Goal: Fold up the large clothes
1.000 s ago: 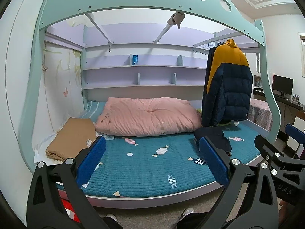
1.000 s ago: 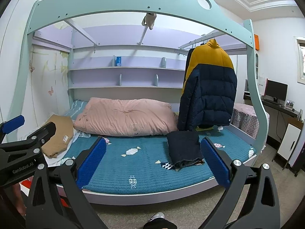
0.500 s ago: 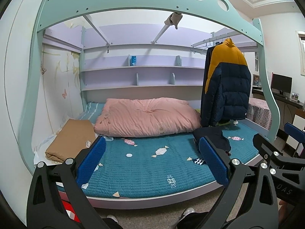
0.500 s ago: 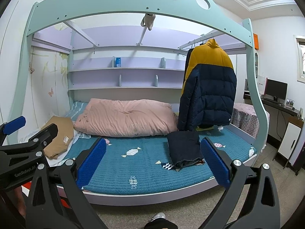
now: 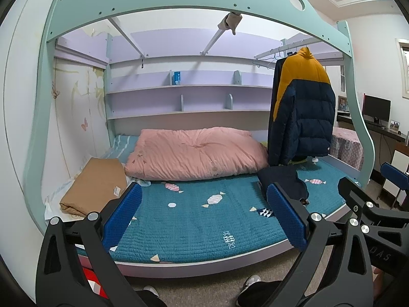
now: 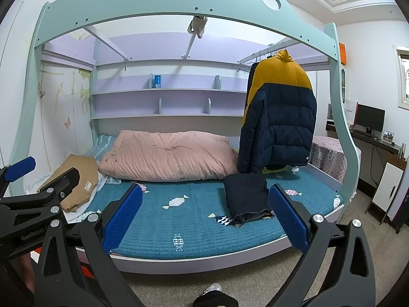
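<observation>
Jaws of both the left gripper [image 5: 204, 217] and right gripper [image 6: 204, 217] stood released, empty, short of the bed's [image 6: 204, 258] front edge; folded dark garment [image 6: 245, 197] lay near its right edge. "GenRobot" was legible on the left gripper.

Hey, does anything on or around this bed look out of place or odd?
One thing: a small beige object hangs from a slat under the upper bunk, over the bed; what it is, I cannot tell. Otherwise it looks tidy: the puffer jacket hangs straight on the rail, and the dark folded garment and tan one lie flat.
</observation>
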`<state>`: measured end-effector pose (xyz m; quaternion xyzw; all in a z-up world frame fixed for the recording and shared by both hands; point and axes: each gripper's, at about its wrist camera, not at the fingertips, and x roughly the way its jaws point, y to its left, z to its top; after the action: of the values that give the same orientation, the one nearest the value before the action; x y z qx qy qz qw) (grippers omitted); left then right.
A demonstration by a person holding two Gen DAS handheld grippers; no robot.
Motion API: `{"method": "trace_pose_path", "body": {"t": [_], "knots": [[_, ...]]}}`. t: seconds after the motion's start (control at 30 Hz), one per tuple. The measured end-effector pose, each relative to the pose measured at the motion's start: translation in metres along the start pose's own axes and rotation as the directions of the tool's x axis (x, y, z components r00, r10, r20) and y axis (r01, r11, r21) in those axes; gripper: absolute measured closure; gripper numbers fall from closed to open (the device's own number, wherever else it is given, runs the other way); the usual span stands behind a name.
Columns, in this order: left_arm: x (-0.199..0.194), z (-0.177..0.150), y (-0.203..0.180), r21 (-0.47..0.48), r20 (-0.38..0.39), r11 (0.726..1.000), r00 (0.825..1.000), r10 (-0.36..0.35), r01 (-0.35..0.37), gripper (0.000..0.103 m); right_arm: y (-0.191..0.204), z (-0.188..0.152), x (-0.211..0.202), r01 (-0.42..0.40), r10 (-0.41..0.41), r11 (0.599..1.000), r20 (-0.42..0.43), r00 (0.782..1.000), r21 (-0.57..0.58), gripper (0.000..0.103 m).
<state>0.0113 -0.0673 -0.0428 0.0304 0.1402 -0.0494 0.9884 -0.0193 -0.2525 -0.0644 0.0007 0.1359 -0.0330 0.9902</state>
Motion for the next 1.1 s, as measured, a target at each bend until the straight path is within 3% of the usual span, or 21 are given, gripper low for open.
{"method": "trace_pose_path", "body": {"t": [1.1], "knots": [[0.0008,-0.0031,0.0017,0.006,-0.009,1.0,1.0,-0.004,0.004,0.005,0.0051,-0.0054,-0.0079,0.02,-0.02,1.0,-0.013,1.0,0.013,0.007]]}}
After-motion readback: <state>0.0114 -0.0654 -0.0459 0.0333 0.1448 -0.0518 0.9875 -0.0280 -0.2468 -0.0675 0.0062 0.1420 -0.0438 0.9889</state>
